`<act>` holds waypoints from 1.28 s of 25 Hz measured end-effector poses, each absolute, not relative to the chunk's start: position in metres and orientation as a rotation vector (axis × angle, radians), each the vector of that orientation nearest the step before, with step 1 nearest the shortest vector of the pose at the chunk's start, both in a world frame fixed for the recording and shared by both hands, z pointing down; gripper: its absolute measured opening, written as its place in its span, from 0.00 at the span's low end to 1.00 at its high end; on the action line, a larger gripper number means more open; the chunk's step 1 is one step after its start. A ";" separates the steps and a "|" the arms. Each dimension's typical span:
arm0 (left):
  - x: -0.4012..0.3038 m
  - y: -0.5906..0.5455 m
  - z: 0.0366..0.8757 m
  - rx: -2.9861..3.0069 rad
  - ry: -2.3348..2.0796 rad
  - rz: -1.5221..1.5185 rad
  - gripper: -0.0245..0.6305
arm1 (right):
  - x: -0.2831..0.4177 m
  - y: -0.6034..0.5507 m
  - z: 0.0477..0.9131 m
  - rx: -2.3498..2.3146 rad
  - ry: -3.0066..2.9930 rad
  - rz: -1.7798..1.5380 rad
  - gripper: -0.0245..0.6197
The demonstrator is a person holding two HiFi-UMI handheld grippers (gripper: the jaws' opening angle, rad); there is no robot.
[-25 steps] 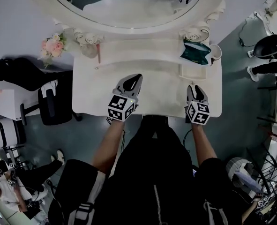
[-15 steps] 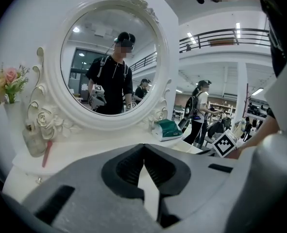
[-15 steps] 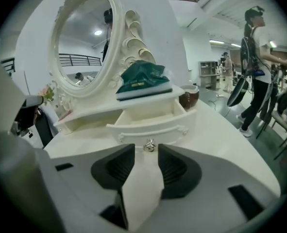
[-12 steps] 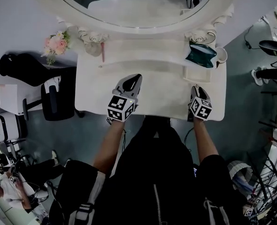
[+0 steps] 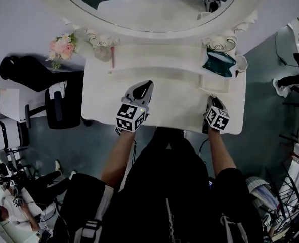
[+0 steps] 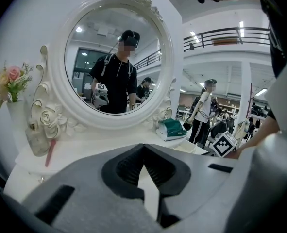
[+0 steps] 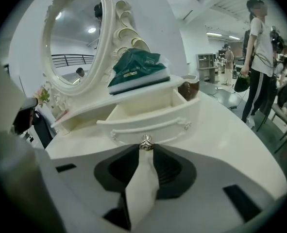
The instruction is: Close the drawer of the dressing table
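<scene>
The white dressing table (image 5: 164, 110) has a small drawer (image 5: 213, 83) pulled out at its right end, under the low shelf. In the right gripper view the drawer's curved front (image 7: 153, 124) faces me, with a small metal knob (image 7: 146, 142) at its middle. My right gripper (image 7: 146, 146) has its jaws closing, the knob between their tips and touched on both sides. In the head view the right gripper (image 5: 213, 99) sits just in front of the drawer. My left gripper (image 5: 144, 87) hovers over the tabletop's middle, shut and empty (image 6: 143, 145).
A green pack (image 5: 218, 62) lies on the shelf above the drawer, a cup (image 5: 241, 63) beside it. The oval mirror (image 5: 149, 4) stands behind. Flowers (image 5: 62, 47) and a red stick (image 5: 113, 57) are at the left. A black chair (image 5: 58, 105) stands left of the table.
The right gripper has sunk toward the drawer front and its knob. The left gripper has stayed where it was.
</scene>
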State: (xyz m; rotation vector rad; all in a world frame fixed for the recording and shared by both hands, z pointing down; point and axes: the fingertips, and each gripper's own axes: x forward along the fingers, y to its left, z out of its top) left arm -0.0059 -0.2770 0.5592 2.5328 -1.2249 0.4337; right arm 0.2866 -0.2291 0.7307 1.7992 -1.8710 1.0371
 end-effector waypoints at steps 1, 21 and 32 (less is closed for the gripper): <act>-0.006 -0.278 0.559 2.533 -1.225 0.433 0.04 | 0.286 -0.229 0.730 1.796 -1.873 1.037 0.19; -0.004 -0.288 0.562 2.523 -1.235 0.432 0.04 | 0.285 -0.233 0.724 1.774 -1.856 0.882 0.19; -0.005 -0.288 0.561 2.523 -1.227 0.437 0.04 | 0.291 -0.237 0.722 1.749 -1.833 0.739 0.19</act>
